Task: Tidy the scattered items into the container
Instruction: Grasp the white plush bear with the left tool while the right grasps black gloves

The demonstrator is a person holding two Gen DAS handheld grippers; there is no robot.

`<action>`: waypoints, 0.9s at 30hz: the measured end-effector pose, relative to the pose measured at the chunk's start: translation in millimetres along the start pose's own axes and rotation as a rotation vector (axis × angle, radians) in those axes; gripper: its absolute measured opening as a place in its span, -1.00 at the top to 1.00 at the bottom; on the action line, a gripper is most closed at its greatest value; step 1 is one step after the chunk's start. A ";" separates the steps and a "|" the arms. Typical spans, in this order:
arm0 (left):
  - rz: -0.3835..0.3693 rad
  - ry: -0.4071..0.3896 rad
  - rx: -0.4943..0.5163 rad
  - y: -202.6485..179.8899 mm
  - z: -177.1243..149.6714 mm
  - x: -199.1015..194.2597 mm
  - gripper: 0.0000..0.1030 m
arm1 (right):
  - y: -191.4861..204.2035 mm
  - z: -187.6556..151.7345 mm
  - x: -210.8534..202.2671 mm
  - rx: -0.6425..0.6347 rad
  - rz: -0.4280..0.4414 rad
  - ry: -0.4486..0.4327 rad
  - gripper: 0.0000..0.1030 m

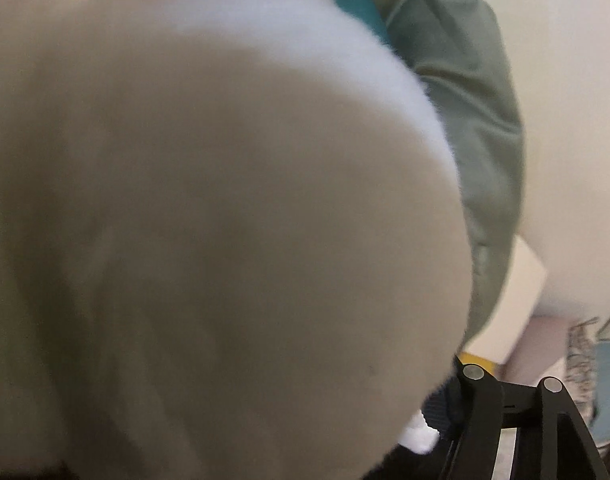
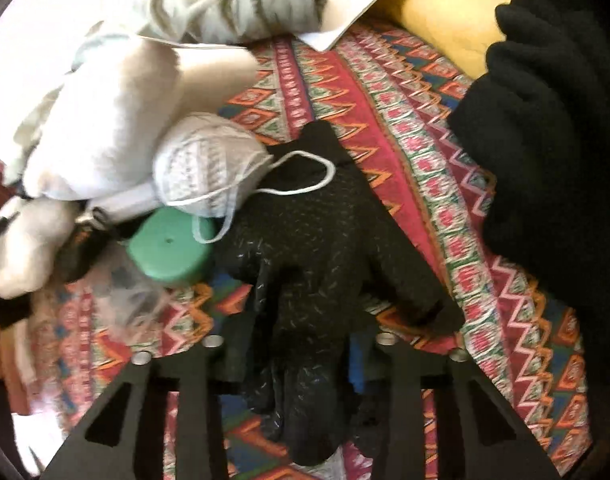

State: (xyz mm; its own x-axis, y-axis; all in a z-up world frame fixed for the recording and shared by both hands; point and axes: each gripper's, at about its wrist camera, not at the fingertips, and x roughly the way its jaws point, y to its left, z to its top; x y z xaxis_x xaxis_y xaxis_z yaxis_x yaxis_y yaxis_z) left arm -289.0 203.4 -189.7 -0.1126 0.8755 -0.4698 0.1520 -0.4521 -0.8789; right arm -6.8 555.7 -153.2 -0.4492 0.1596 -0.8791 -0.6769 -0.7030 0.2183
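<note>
In the right wrist view the right gripper (image 2: 293, 364) has its fingers (image 2: 209, 392) spread apart on either side of a black glove (image 2: 305, 264), which lies flat on a patterned cloth (image 2: 445, 216) of red, orange and green zigzags. Just beside the glove sit a ball of white yarn (image 2: 209, 164), its loose strand looping over the glove, and a green cap (image 2: 169, 248) touching the glove's edge. White cloth (image 2: 117, 120) is heaped behind the yarn, a grey-striped garment (image 2: 233, 4) lies farther back, and a black fleece (image 2: 553, 140) fills the right side.

In the left wrist view a blurred white fluffy mass (image 1: 225, 220) covers nearly everything, pressed close to the lens. The left gripper (image 1: 505, 408) shows only at the bottom edge; whether its fingers are apart or closed cannot be told. Green fabric (image 1: 465, 120) hangs behind
</note>
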 end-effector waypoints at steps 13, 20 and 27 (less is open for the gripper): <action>-0.169 0.070 0.062 -24.9 -73.1 -54.0 -0.45 | -9.0 -12.0 -26.7 0.105 0.136 -0.021 0.47; -0.228 0.052 0.122 -49.3 -99.9 -101.7 -0.45 | 10.5 -21.1 -73.3 0.107 0.228 -0.087 0.50; -0.290 -0.027 0.169 -69.0 -91.0 -161.1 -0.45 | 63.3 -35.4 -135.7 -0.012 0.310 -0.224 0.50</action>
State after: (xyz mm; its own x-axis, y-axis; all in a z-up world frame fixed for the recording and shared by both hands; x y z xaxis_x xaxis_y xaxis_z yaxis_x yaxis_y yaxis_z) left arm -192.1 109.0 -45.9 -0.1532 0.9681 -0.1983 -0.0553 -0.2087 -0.9764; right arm 31.9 464.9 -35.1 -0.7491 0.0847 -0.6570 -0.4823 -0.7495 0.4534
